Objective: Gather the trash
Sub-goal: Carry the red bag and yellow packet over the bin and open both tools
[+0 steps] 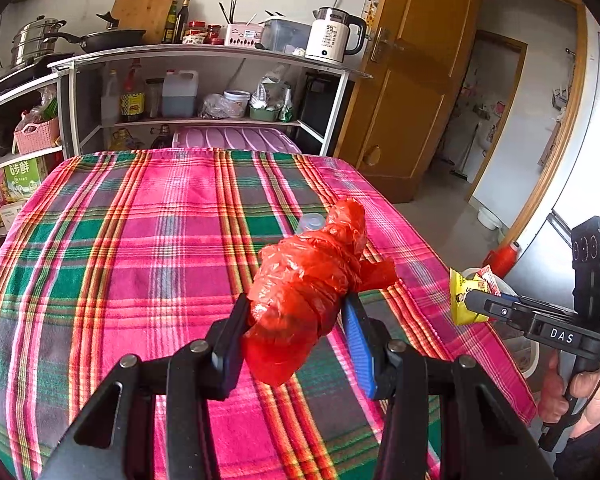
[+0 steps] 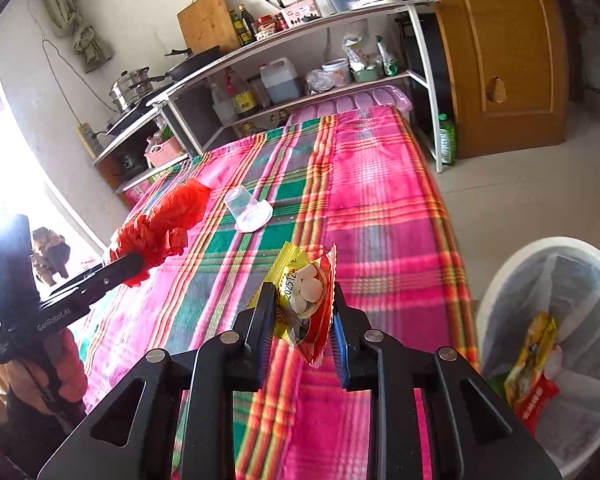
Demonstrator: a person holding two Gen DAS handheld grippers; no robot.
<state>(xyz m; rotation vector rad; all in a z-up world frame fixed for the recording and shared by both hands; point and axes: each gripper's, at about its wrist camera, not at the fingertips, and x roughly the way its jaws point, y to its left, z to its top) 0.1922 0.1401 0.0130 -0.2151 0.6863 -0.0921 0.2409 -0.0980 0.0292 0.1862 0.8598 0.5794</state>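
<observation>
Black linkage bars fill the foreground of each wrist view, leading forward to the fingers. Left gripper (image 1: 296, 320): its two fingers are clamped on a crumpled red plastic bag (image 1: 308, 280), one finger pressing each flank of the bundle, which juts forward past the fingertips and hangs above the plaid-covered counter (image 1: 140, 240). Beyond the far end of the bag, a clear plastic cup (image 1: 312, 222) shows only in part from this view.

Right gripper (image 2: 300, 308): its fingers are closed on a yellow-and-red snack wrapper (image 2: 306, 296) (a clear window in it shows pale round pieces), held upright between the two pads with its crimped edge rising above the fingertips. Ahead and to the left of these fingers, the clear plastic cup lies tipped on the counter, well apart from them. Farther left, the left gripper with its red bag is seen from the side, carried by a hand (image 2: 66, 364). To the right of the right fingers and lower, off the counter's edge, stands a white trash bin (image 2: 500, 292) with a pale liner; a yellow and red wrapper (image 2: 534, 364) lies inside it.

Background: a shelf unit (image 1: 204, 54) with a kettle (image 1: 332, 36), bottles and pans, and a wooden door (image 1: 412, 80).
</observation>
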